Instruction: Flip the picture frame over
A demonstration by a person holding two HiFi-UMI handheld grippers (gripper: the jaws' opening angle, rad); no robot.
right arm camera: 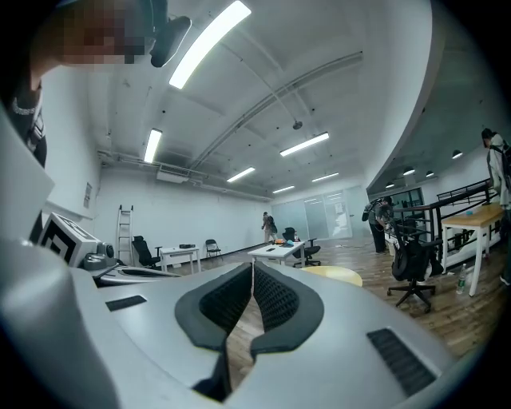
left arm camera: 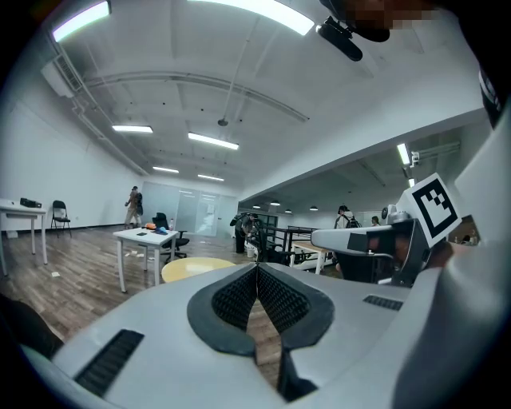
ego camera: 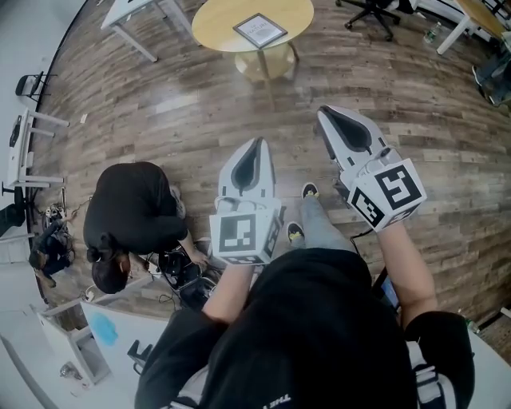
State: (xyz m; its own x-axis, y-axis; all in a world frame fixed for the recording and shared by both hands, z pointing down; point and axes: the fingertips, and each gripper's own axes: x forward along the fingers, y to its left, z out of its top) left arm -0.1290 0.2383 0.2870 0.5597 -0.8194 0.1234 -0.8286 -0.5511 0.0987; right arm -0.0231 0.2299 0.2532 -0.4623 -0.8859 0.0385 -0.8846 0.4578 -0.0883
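Note:
The picture frame [ego camera: 259, 29] lies flat on a round yellow table [ego camera: 219, 20] at the far end of the wooden floor; its face shows pale with a dark border. Both grippers are held out level in front of me, well short of that table. My left gripper [ego camera: 257, 142] is shut with its pads touching and nothing between them, and so is my right gripper [ego camera: 323, 112]. The left gripper view shows the shut gripper [left arm camera: 257, 268] with the yellow table [left arm camera: 192, 268] beyond. In the right gripper view the shut gripper [right arm camera: 252, 268] points past the same table [right arm camera: 339, 275].
A person in black [ego camera: 132, 212] crouches on the floor to my left beside cables. A white table [ego camera: 132, 12] stands left of the round one, and an office chair [ego camera: 375, 12] and another desk stand to its right. My feet [ego camera: 307, 192] show below the grippers.

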